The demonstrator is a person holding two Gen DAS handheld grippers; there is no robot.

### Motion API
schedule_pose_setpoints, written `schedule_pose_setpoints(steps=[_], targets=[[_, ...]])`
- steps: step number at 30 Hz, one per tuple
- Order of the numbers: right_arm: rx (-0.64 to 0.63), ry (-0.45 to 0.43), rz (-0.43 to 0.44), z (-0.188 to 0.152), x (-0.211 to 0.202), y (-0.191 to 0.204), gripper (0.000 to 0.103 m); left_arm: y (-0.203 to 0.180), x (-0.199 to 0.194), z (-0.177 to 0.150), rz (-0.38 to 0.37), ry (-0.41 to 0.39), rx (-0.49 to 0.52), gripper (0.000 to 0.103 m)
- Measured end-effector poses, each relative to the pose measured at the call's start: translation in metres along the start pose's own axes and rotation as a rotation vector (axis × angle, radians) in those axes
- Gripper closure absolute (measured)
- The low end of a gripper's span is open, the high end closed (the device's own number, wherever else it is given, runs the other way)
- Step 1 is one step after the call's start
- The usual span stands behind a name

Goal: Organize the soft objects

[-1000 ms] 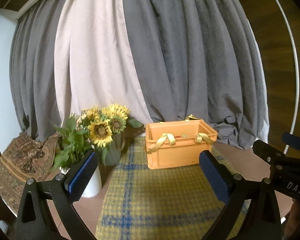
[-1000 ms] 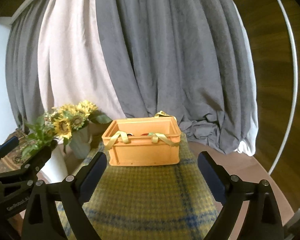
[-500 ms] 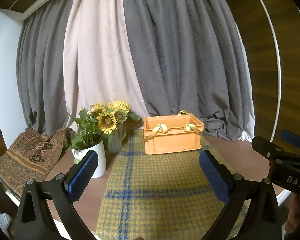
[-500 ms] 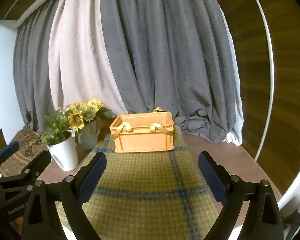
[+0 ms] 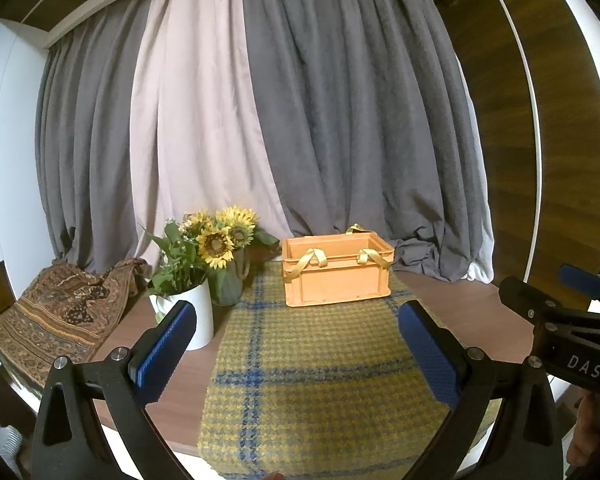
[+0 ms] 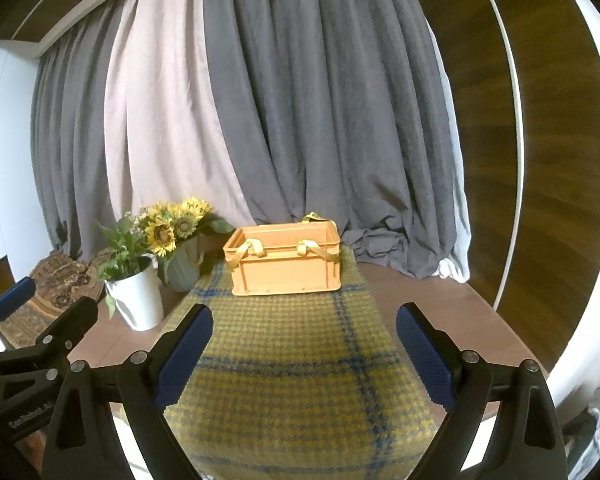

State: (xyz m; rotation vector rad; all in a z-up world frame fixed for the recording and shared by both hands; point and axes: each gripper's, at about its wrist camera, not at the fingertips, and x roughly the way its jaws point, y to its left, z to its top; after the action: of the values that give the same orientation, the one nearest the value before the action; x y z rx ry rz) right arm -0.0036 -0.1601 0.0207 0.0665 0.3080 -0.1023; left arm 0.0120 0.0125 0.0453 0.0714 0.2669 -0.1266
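Note:
An orange plastic crate (image 5: 336, 276) (image 6: 286, 264) with yellow ribbon handles stands at the far end of a yellow and blue plaid cloth (image 5: 320, 372) (image 6: 296, 372) on the table. Its contents are hidden from here. My left gripper (image 5: 298, 350) is open, well back from the crate, with nothing between its blue pads. My right gripper (image 6: 304, 356) is open too, empty, and equally far back. Each gripper shows at the edge of the other's view.
A white pot of greenery (image 5: 190, 316) (image 6: 138, 300) and a green vase of sunflowers (image 5: 226, 280) (image 6: 182, 264) stand left of the crate. A patterned brown cloth (image 5: 60, 316) lies at the far left. Grey and pale curtains (image 5: 300, 120) hang behind the brown table (image 5: 460, 316).
Both grippers have pulled back and up from the crate, which now looks smaller and farther away. More of the plaid cloth and table shows. Both stayed open.

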Motion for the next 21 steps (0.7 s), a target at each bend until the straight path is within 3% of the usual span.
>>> schedule_pose_setpoints(steps=[21], targets=[[0.008,-0.008,-0.006,-0.003,-0.018,-0.007,0.009,-0.01,-0.018,0.001,-0.003,-0.017,0.012,0.0]])
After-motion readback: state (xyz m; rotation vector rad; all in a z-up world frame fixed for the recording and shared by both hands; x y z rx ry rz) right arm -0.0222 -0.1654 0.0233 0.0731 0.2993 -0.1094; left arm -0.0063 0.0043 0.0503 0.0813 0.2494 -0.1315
